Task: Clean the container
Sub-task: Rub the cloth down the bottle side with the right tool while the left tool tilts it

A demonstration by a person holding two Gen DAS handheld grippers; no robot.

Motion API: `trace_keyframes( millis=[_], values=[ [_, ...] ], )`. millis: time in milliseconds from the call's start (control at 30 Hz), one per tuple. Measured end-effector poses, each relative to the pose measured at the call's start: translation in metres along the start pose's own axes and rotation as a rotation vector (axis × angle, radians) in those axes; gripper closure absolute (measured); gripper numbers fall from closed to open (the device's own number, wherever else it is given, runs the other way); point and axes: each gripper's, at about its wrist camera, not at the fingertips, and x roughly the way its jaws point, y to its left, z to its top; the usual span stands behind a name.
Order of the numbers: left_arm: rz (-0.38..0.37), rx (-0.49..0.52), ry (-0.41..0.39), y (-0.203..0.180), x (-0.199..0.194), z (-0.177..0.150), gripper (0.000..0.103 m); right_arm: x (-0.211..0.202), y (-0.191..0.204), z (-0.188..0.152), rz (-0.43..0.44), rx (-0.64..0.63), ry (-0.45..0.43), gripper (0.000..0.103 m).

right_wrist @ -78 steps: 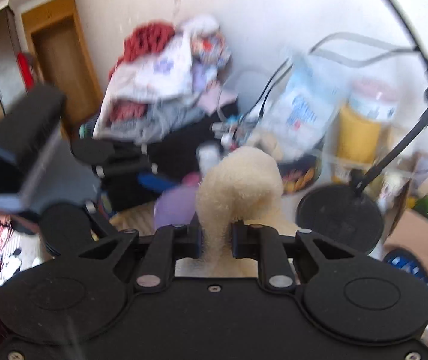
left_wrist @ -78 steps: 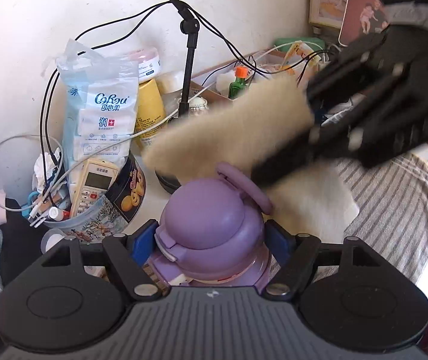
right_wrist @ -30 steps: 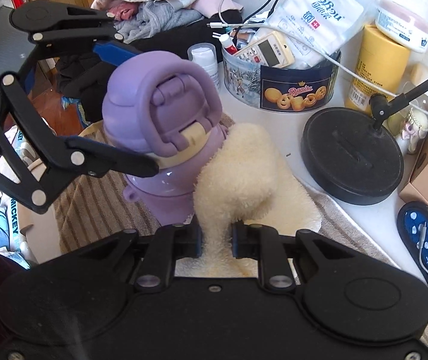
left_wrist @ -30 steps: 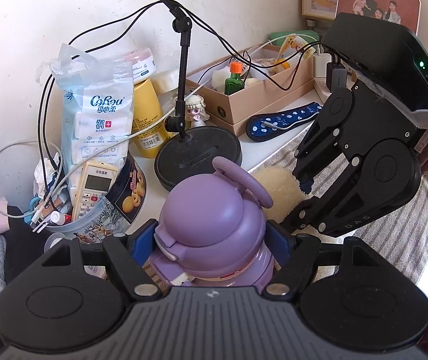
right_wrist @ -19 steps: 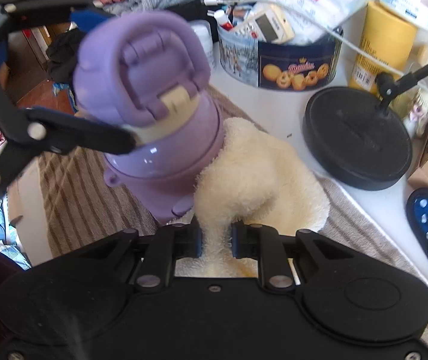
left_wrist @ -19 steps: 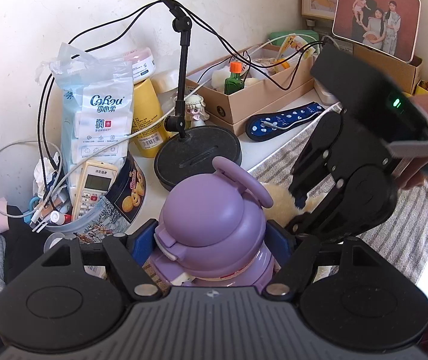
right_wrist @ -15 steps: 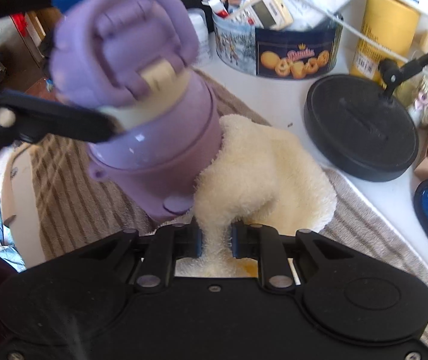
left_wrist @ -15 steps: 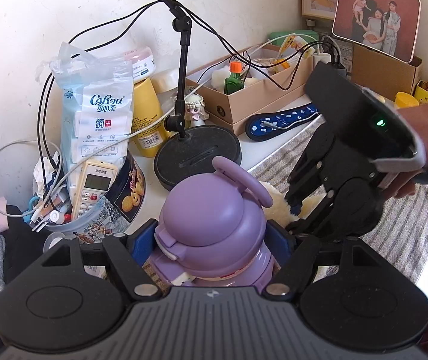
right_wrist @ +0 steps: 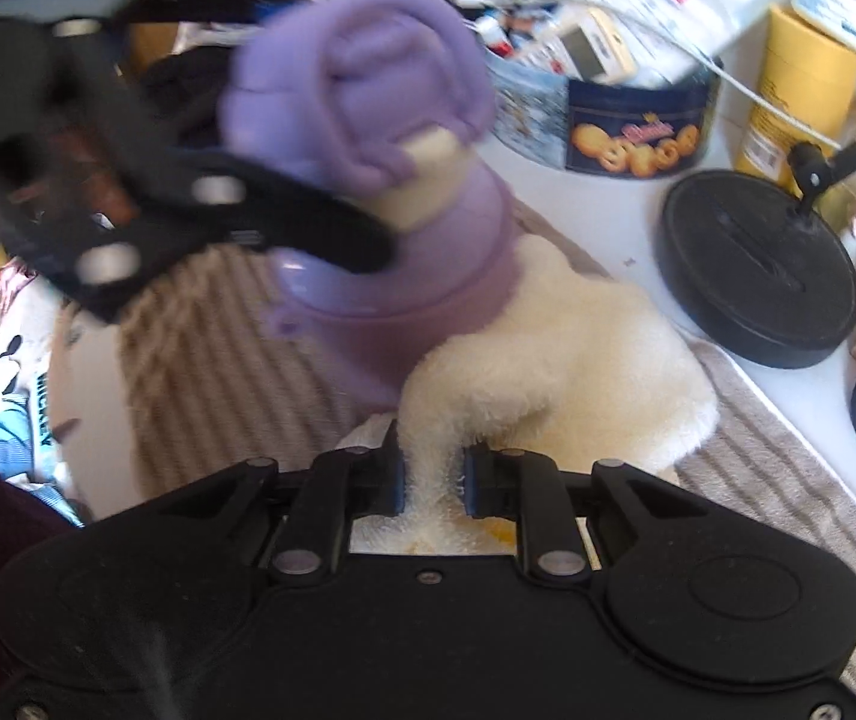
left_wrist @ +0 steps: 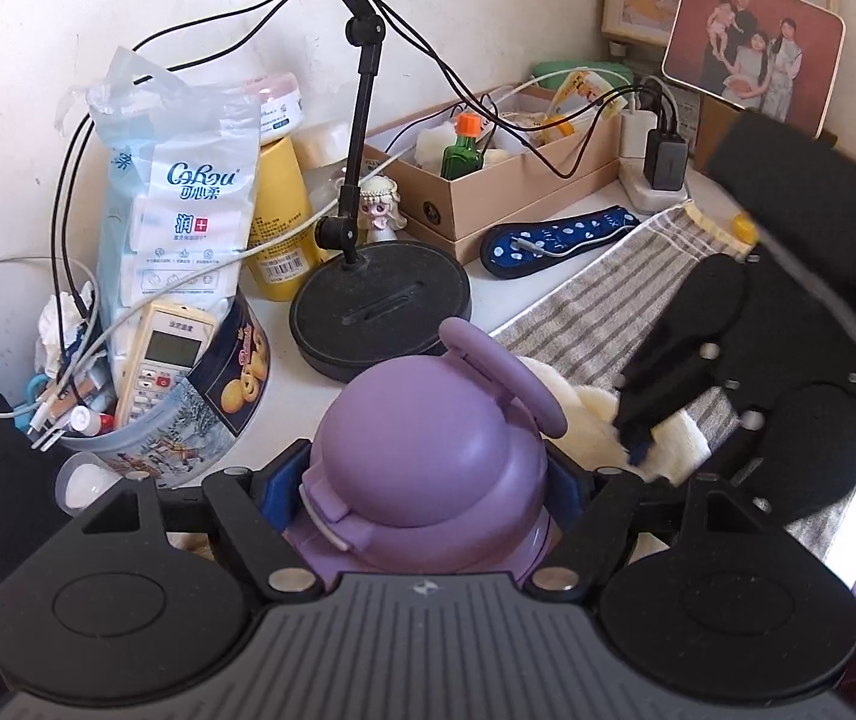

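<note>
My left jaws clamp the purple container (left_wrist: pixel 428 468) over the striped mat (right_wrist: pixel 206 348); my right jaws pinch the cream cloth (right_wrist: pixel 553 354), pressed against the container's lower side.

Left gripper (left_wrist: pixel 428 480) clamps a bottle; right gripper (right_wrist: pixel 432 471) pinches a cloth.

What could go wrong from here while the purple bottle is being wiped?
The purple bottle is held only by the left gripper near its lid, so hard rubbing may twist it loose. The cream cloth, pinched in the right gripper, could sweep toward the black stand base.
</note>
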Motion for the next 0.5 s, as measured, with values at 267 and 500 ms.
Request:
trace_keyframes(
  millis=[267, 500],
  values=[
    [-0.01, -0.003, -0.002, 0.002, 0.003, 0.002, 0.026, -0.013, 0.025, 0.0, 0.061, 0.042, -0.057, 0.086],
    [-0.064, 0.023, -0.018, 0.005, 0.009, 0.002, 0.026, -0.007, 0.038, -0.012, 0.143, 0.122, -0.072, 0.086]
  ],
)
